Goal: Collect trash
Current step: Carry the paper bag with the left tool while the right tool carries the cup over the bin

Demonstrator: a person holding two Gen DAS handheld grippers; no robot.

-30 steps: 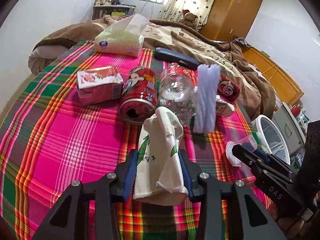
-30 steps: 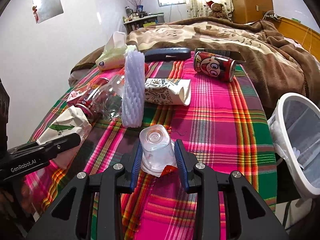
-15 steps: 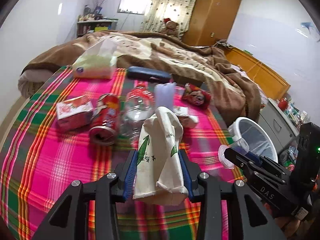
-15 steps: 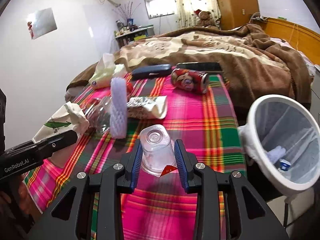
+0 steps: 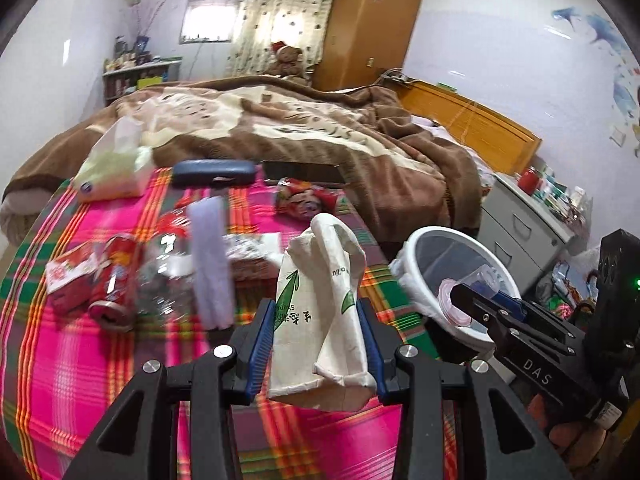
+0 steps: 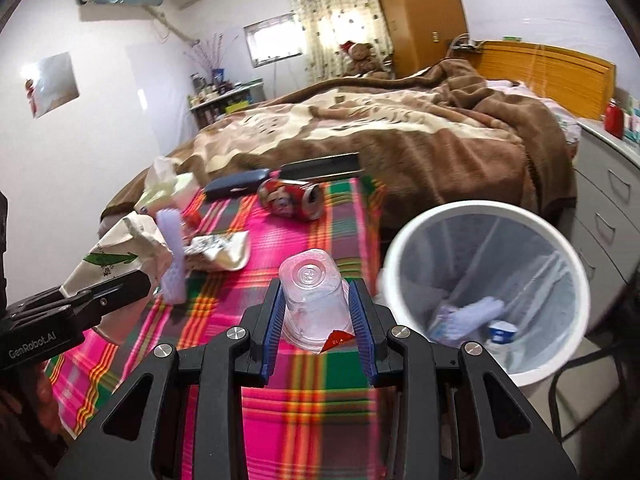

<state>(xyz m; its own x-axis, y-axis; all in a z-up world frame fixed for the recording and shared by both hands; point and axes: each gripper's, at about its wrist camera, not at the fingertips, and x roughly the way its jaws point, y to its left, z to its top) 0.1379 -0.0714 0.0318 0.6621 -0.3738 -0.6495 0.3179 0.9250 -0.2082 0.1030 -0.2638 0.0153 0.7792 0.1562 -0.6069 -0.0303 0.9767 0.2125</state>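
Observation:
My left gripper [image 5: 316, 340] is shut on a crumpled white paper bag [image 5: 320, 312] with green print, held above the plaid cloth. The same bag [image 6: 116, 256] shows at the left of the right wrist view. A clear plastic cup [image 6: 314, 300], bottom facing the camera, is clamped in my right gripper [image 6: 316, 320]; it appears again as the cup [image 5: 468, 292] over the bin's rim in the left wrist view. The white trash bin [image 6: 492, 292], lined with a clear bag, stands just right of the cup. In the left wrist view the bin [image 5: 424, 284] sits beyond the bed's right edge.
On the plaid cloth [image 5: 100, 360] lie a red can [image 5: 116, 280], a clear bottle [image 5: 168, 272], a white foam sleeve [image 5: 210, 264], a red carton [image 5: 66, 276], another red can [image 6: 290, 198], a tissue pack [image 5: 112, 168] and a dark case [image 5: 214, 172]. Grey drawers [image 6: 608, 224] stand at the right.
Both grippers have risen and swung right with their loads. The trash bin has come much closer and larger in both views, while the litter on the cloth has slid left.

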